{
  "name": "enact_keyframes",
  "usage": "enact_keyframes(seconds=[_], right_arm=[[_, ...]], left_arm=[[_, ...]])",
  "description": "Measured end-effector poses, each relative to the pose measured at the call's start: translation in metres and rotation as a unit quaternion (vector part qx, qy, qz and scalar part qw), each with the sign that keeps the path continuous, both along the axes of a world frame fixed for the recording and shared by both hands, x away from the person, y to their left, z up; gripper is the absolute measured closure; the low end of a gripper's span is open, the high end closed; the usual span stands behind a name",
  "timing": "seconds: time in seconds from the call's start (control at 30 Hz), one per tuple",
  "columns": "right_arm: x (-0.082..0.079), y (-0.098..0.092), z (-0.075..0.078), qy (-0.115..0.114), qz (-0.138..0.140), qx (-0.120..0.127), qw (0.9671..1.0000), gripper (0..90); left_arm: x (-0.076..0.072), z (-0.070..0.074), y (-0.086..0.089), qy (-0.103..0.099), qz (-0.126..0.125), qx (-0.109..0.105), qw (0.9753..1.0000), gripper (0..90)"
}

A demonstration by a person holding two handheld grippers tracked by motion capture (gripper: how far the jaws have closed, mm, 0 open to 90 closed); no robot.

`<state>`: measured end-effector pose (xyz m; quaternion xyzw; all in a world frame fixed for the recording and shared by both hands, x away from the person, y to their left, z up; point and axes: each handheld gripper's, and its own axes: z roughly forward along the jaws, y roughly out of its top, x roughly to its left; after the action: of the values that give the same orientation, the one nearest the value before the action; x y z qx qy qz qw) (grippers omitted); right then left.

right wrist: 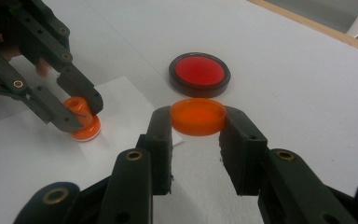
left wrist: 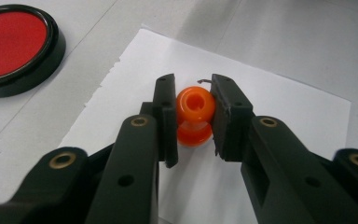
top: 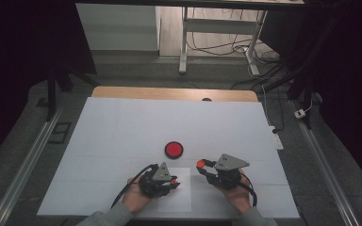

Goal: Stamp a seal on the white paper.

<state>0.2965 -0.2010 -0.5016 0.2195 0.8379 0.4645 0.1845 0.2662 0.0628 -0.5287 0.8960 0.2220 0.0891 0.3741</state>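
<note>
Orange spool [left wrist: 195, 116] clamped in left gripper [left wrist: 193, 114], orange cap [right wrist: 198, 116] seemingly pinched by right gripper [right wrist: 196, 122].

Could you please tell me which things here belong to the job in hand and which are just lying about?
In hand:
- small orange plastic stamp body, clamped by left gripper
- orange round plastic cap, clamped by right gripper
- white paper sheet

Possibly related:
- round red ink pad in black rim

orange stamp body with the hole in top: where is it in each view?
High view: the orange stamp body is an orange dot at the left gripper tip, bottom centre, over the paper sheet.
Left gripper view: centre, clamped between the jaws.
Right gripper view: left of centre, held by the other gripper.
Shared landmark: red ink pad.
</note>
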Motion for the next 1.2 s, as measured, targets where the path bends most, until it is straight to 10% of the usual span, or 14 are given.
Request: enact_keyframes(seconds=[0.37,0.67,1.2], right_arm=[[0.000,0.001,0.000,0.001,0.002,0.000,1.0000,64.3],[0.001,-0.001,0.000,0.001,-0.002,0.000,1.0000,64.3],[0.000,-0.003,0.001,0.000,-0.003,0.006,1.0000,64.3]], left_arm=[[0.003,0.003,0.007,-0.001,-0.005,-0.025,0.9997,72.0],[0.005,0.018,0.020,0.005,0.005,-0.091,0.9958,72.1],[0.009,0.038,0.038,0.015,0.013,-0.142,0.9897,72.1]])
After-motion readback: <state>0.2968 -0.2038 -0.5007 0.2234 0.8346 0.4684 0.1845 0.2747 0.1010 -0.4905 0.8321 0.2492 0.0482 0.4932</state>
